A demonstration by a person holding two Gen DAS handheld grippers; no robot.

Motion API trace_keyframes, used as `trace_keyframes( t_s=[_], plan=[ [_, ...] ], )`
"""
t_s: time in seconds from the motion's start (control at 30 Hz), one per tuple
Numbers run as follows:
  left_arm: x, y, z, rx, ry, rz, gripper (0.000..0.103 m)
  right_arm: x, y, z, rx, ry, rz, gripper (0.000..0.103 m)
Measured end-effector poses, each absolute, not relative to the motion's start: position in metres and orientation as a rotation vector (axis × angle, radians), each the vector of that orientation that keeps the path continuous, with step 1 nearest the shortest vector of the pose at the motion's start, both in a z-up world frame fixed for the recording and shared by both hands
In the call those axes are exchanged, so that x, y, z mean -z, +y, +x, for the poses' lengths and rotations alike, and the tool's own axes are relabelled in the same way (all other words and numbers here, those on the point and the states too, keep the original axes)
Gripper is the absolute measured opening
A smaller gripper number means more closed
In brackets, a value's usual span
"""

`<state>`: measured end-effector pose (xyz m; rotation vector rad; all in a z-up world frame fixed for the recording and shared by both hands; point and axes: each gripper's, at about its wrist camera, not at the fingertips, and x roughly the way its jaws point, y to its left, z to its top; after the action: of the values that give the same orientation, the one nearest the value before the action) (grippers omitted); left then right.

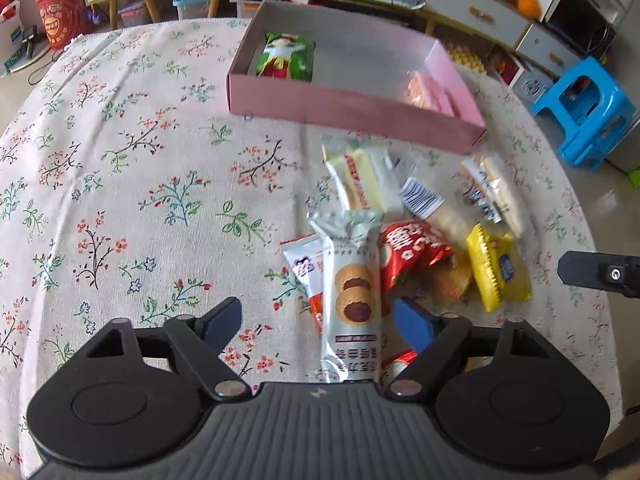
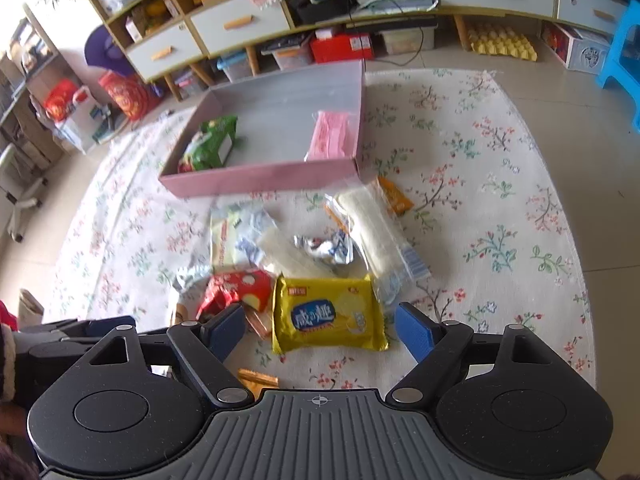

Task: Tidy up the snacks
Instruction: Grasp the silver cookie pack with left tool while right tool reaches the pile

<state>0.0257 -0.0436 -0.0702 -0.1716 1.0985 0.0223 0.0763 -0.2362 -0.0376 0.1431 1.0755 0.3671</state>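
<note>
Both grippers are released. The left gripper point(image 1: 318, 322) straddles the jam-biscuit packet point(image 1: 352, 300) at lower centre; the right gripper point(image 2: 320, 326) frames the yellow cracker packet point(image 2: 328, 318). Centre each packet, clamp gently, then lift toward the pink box point(image 1: 352, 110) above.

Left gripper point(image 1: 318, 324) at bottom centre of its view, angled down, jaws apart, pads clear of anything. Right gripper point(image 2: 320, 326) at bottom centre of its view, angled down, jaws wide. Sleeve point(image 2: 6, 364) at lower left edge.
</note>
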Motion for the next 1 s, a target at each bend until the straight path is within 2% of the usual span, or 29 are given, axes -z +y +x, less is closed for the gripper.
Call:
trace_keyframes(
  t_s=[0.17,0.2,0.23,0.27,0.33,0.8,1.0],
  plan=[
    [0.085,-0.05,0.026,-0.004,1.141,-0.138,0.063,0.053,-0.222,0.074,-0.383,1.129,0.099,0.084],
    [0.086,-0.051,0.025,-0.005,1.136,-0.122,0.063,0.056,-0.218,0.073,-0.385,1.136,0.078,0.084],
    [0.085,-0.054,0.023,-0.001,1.124,-0.102,0.051,0.059,-0.214,0.072,-0.391,1.145,0.06,0.084],
    [0.083,-0.055,0.022,0.017,1.119,-0.102,0.033,0.062,-0.211,0.071,-0.399,1.154,0.048,0.084],
    [0.078,-0.05,0.021,0.026,1.121,-0.145,0.029,0.066,-0.207,0.069,-0.421,1.17,0.034,0.084],
    [0.052,-0.025,0.022,0.032,1.062,-0.24,0.027,0.07,-0.172,0.047,-0.666,1.2,0.004,0.083],
    [0.052,-0.025,0.024,0.028,1.055,-0.237,0.027,0.081,-0.152,0.032,-0.717,1.195,-0.101,0.078]
  ],
)
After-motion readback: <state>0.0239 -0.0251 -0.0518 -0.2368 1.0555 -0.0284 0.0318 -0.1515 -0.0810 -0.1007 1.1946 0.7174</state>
